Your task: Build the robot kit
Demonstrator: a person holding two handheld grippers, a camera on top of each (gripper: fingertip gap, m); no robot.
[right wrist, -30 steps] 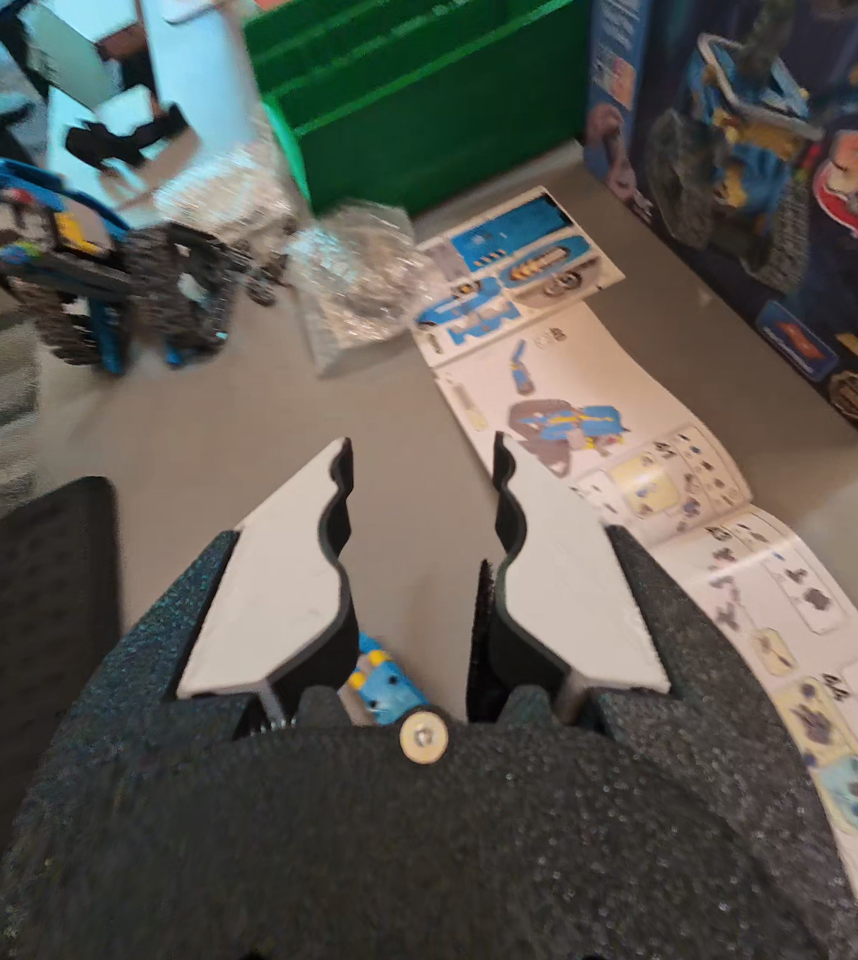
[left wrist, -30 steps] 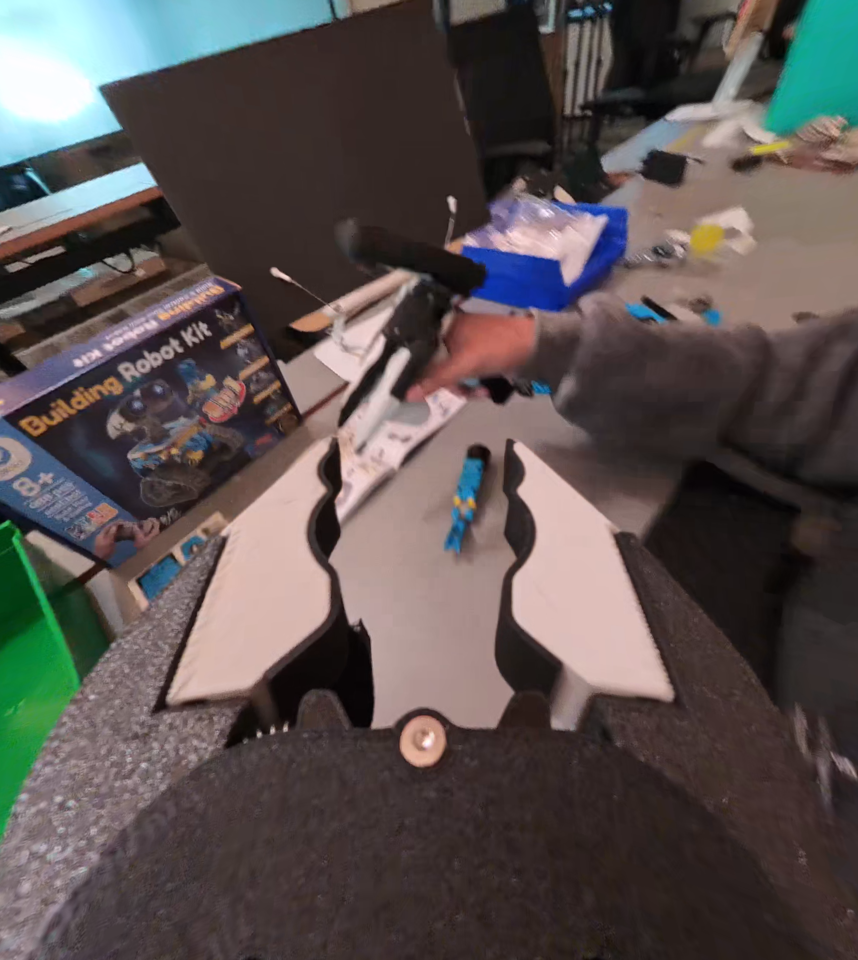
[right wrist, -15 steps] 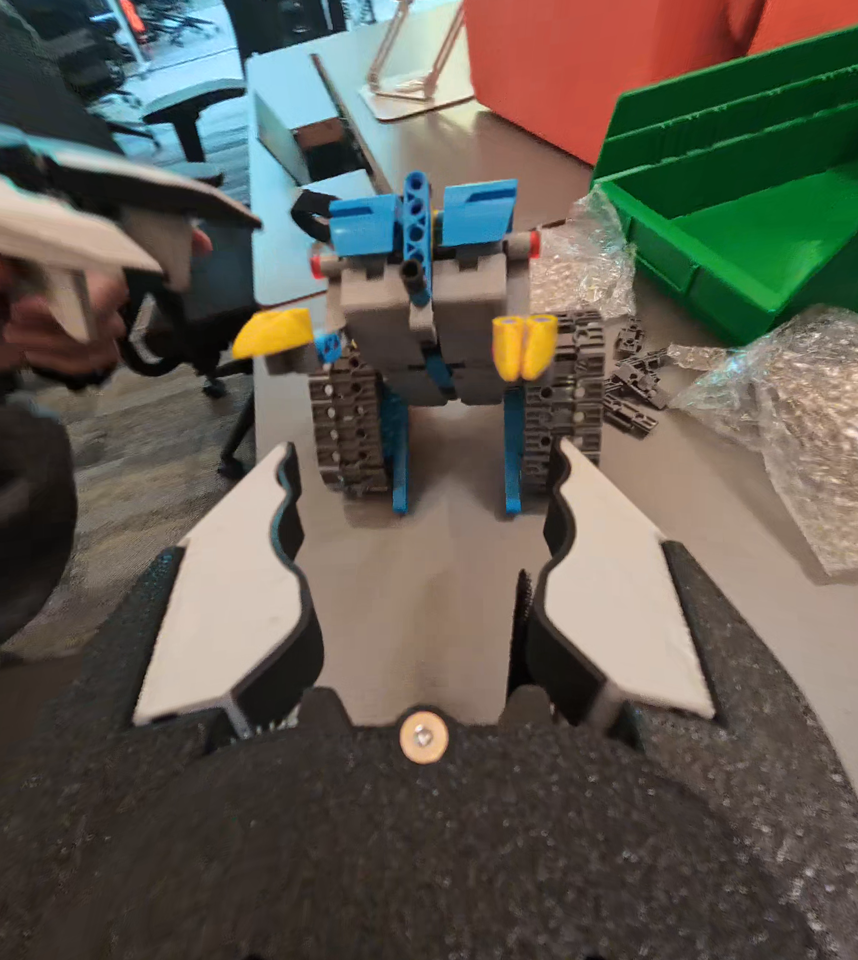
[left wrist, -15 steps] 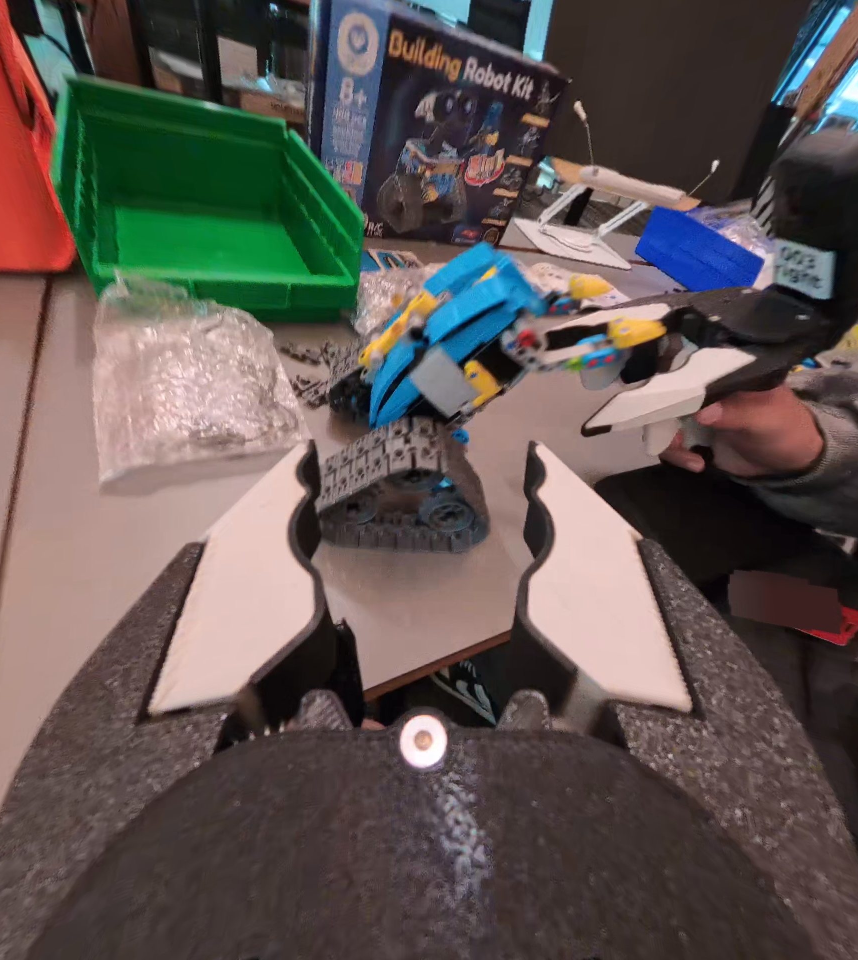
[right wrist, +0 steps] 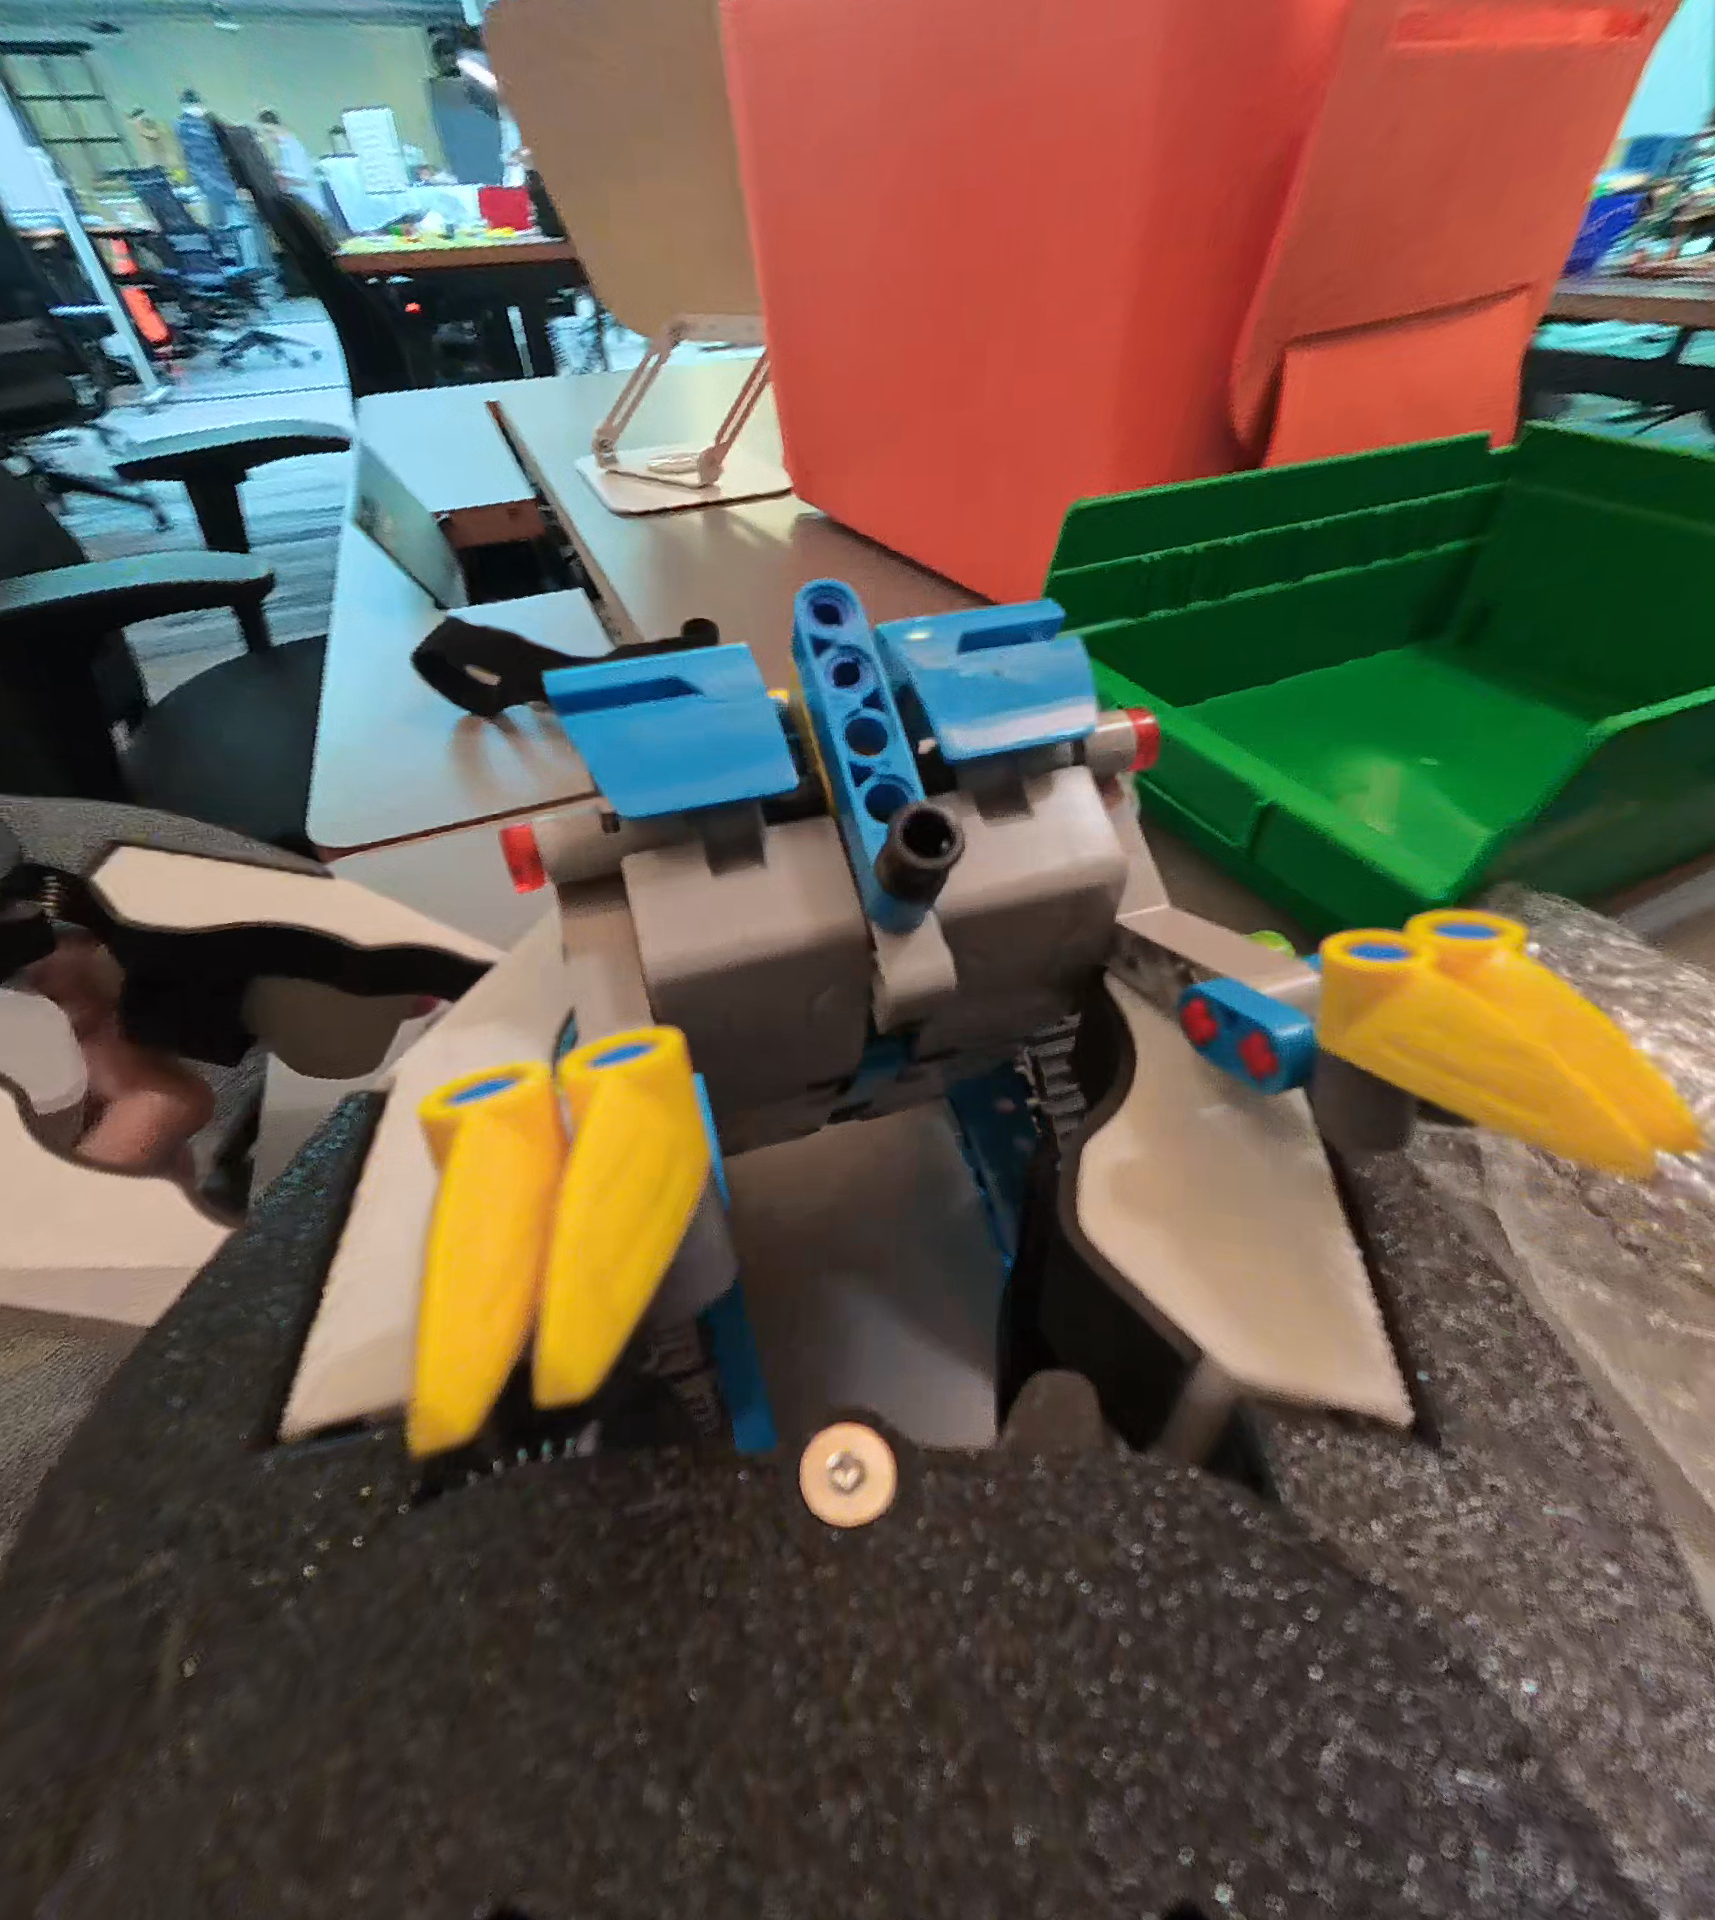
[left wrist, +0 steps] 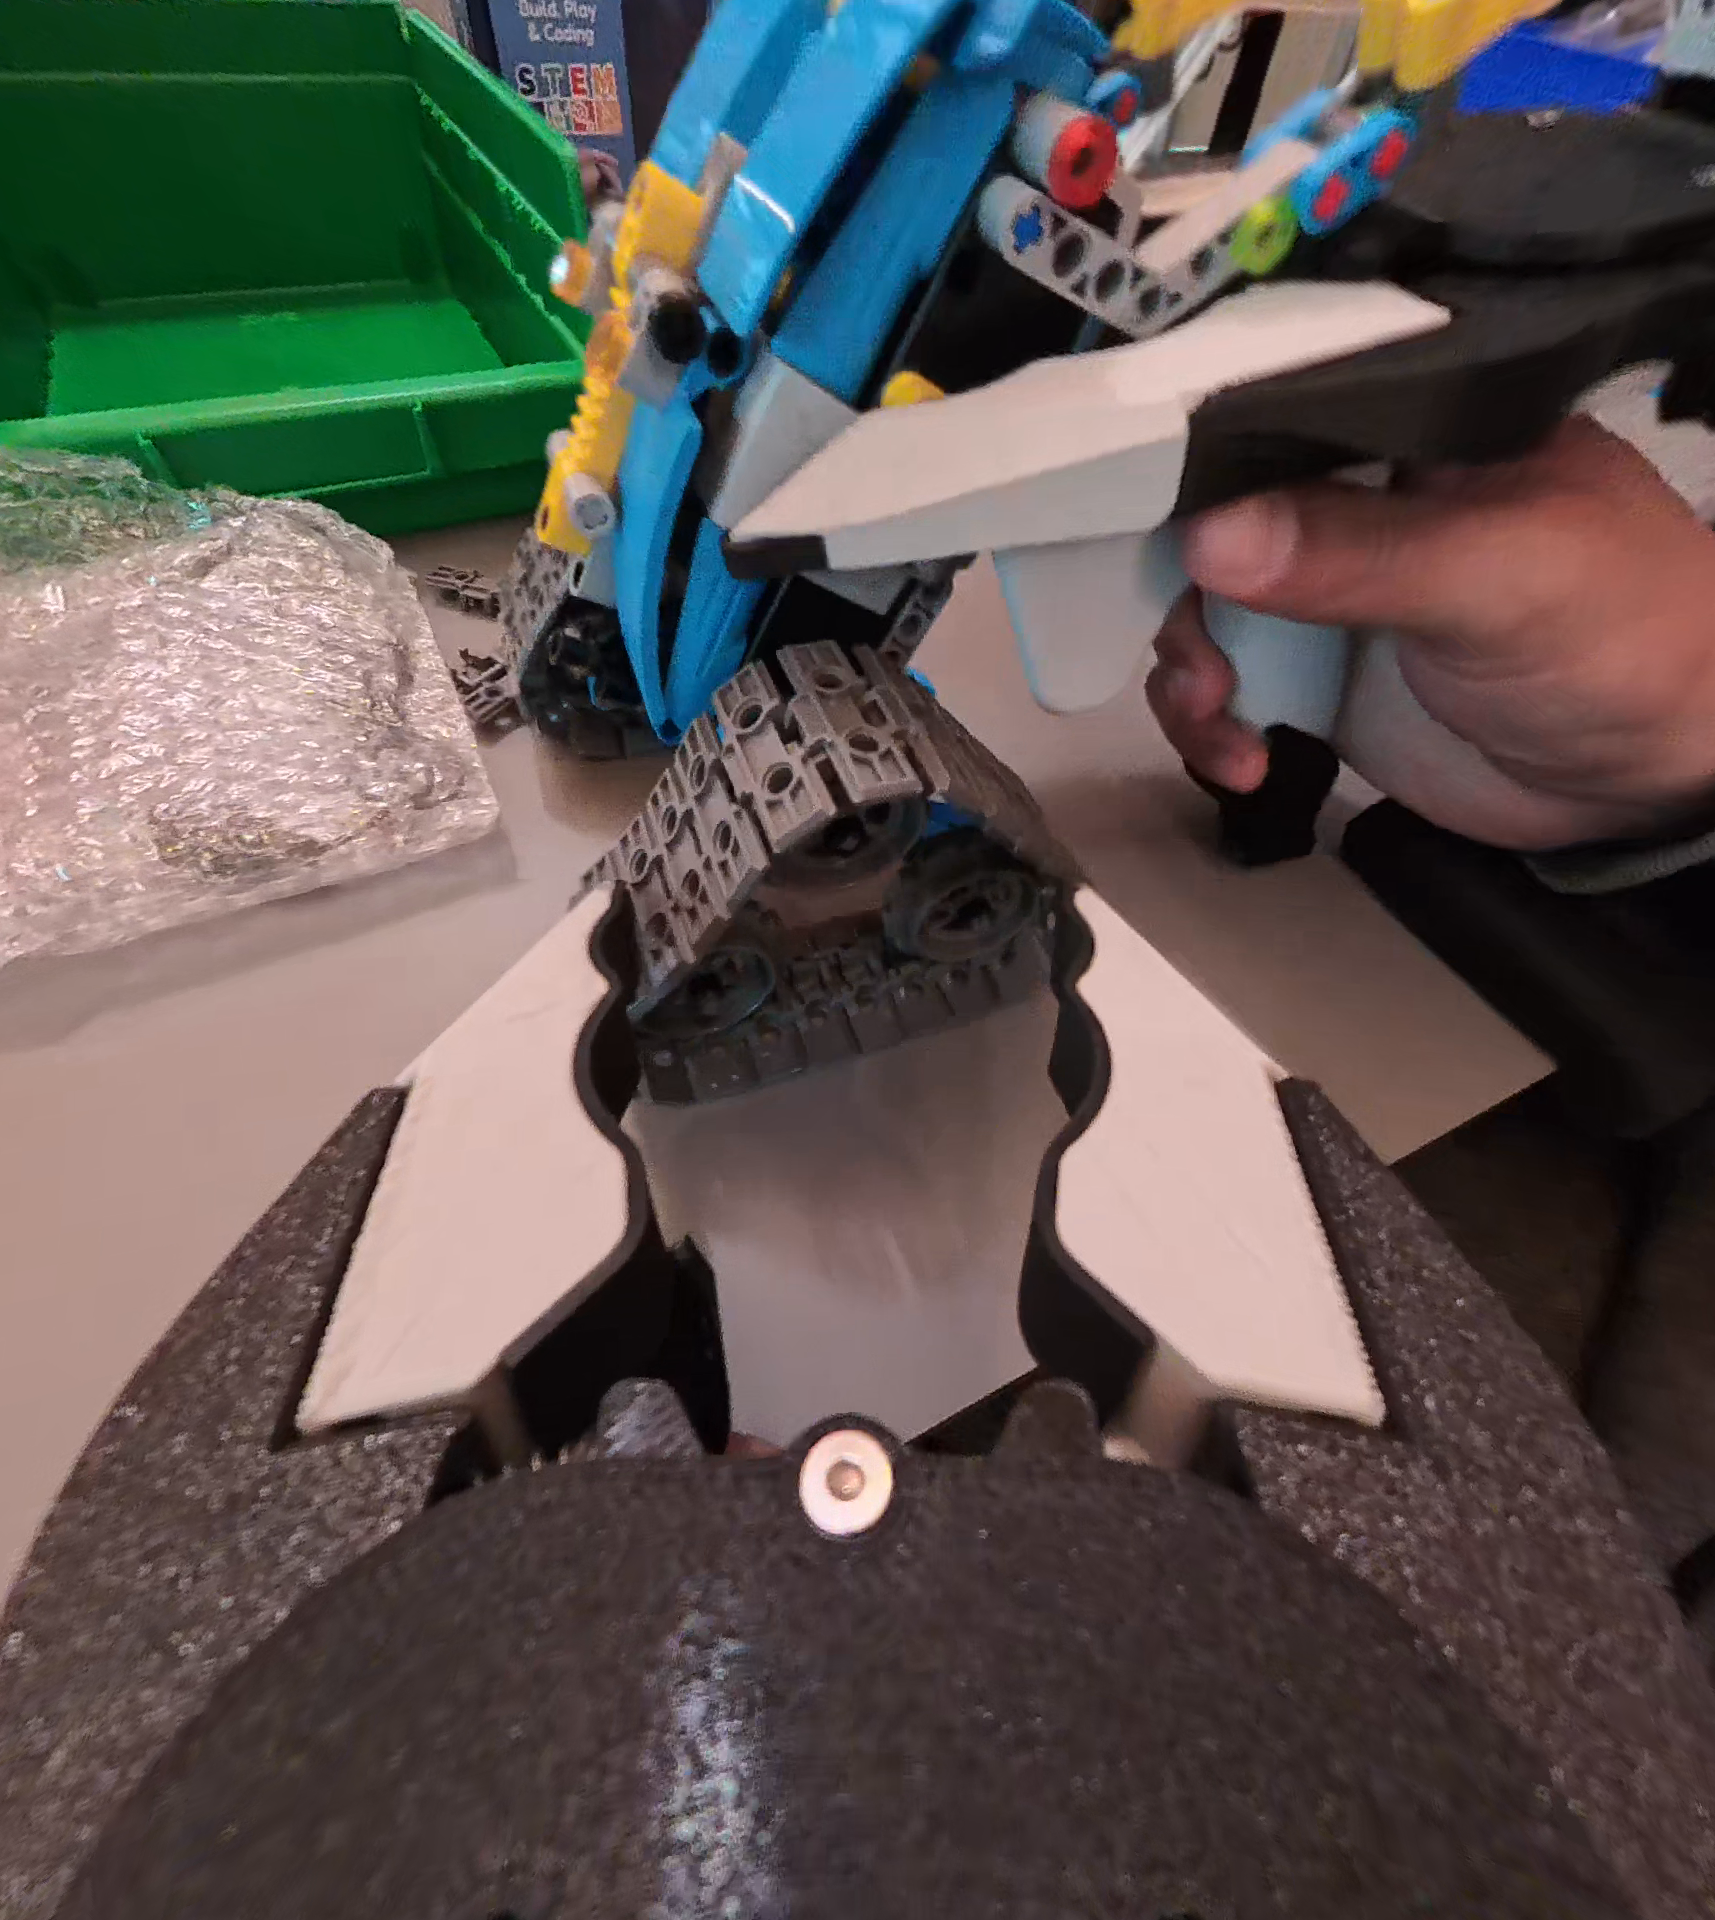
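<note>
Both grippers closer to the blue-and-grey brick-built tracked robot than half a second ago.
Left view: left gripper wide, bracketing its grey track, contact unclear. Right view: right gripper wide around its body; nothing gripped yet, robot on the table.

Toy robot on table, bin behind — plastic bag left.
</note>
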